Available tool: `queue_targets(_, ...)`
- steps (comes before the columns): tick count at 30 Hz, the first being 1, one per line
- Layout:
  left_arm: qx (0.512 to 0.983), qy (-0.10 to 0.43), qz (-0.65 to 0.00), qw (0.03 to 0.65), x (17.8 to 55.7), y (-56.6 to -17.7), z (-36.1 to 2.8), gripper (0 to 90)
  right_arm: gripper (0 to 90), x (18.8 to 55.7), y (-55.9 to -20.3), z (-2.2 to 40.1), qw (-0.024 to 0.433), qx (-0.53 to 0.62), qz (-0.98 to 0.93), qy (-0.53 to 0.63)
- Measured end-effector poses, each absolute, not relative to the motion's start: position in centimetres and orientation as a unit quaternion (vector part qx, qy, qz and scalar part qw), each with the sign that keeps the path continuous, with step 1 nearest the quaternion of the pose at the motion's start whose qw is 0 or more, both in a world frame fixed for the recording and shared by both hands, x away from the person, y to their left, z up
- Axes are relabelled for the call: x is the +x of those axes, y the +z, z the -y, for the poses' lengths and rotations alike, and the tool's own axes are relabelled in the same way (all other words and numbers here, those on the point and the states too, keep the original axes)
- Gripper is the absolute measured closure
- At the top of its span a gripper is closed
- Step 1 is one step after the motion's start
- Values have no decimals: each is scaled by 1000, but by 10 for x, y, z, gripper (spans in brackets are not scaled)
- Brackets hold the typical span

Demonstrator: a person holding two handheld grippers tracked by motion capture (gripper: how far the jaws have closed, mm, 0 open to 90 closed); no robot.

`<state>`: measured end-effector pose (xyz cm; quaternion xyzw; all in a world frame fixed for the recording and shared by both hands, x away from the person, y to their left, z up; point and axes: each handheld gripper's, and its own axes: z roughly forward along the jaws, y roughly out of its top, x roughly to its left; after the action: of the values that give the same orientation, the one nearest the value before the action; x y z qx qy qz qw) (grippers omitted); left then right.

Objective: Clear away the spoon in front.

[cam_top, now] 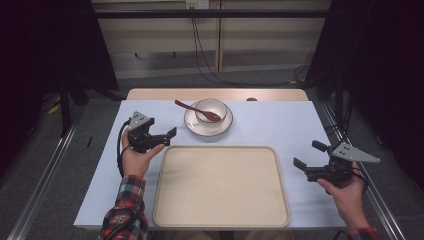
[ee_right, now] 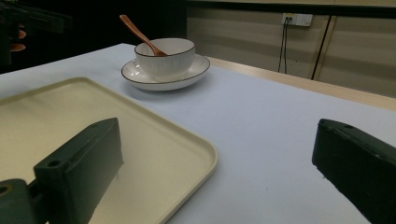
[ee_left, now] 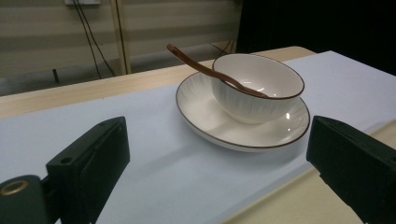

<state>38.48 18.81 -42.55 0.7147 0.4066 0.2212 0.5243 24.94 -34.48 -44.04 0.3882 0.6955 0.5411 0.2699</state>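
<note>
The left claw point(cam_top: 166, 136) stands wide and empty at about nine o'clock on the bench point(cam_top: 280, 125), its jaws aimed toward the bowl point(cam_top: 210, 109); the right claw point(cam_top: 309, 154) is likewise wide and empty at about three o'clock, just beside the tray's point(cam_top: 220, 220) right rim; the bowl sits on a saucer point(cam_top: 222, 127) at twelve o'clock, beyond the tray, with a wooden spoon point(cam_top: 192, 109) leaning in it, handle toward ten o'clock. This looks like the approach step, with nothing yet grasped; the aim is probably to bring the dishes onto the empty tray, though that is a guess. The next move calls for the left claw to advance toward one o'clock and close on the saucer's rim or the spoon's handle.
</note>
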Motion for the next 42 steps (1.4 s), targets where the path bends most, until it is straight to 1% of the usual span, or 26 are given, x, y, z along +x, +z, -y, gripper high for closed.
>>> queue_targets(7,713,209,-416,525,397,-431,-180,59,12,249,-440,346,275,386,-697,538)
queue_targets(15,707,218,-426,521,410,-435,-164,59,16,249,-440,347,276,385,-695,541)
queue_targets(20,703,211,-436,521,416,-438,-158,62,16,249,-440,346,273,383,-697,542)
queue_targets(26,699,203,-441,525,426,-439,-147,85,18,249,-440,347,276,382,-694,544)
queue_targets(32,700,205,-447,517,432,-439,-141,104,19,250,-439,348,278,382,-694,543)
queue_targets(33,702,212,-445,513,432,-438,-138,107,19,250,-439,348,277,382,-695,542)
queue_targets(42,696,207,-457,513,438,-440,-132,123,20,249,-439,350,274,382,-696,542)
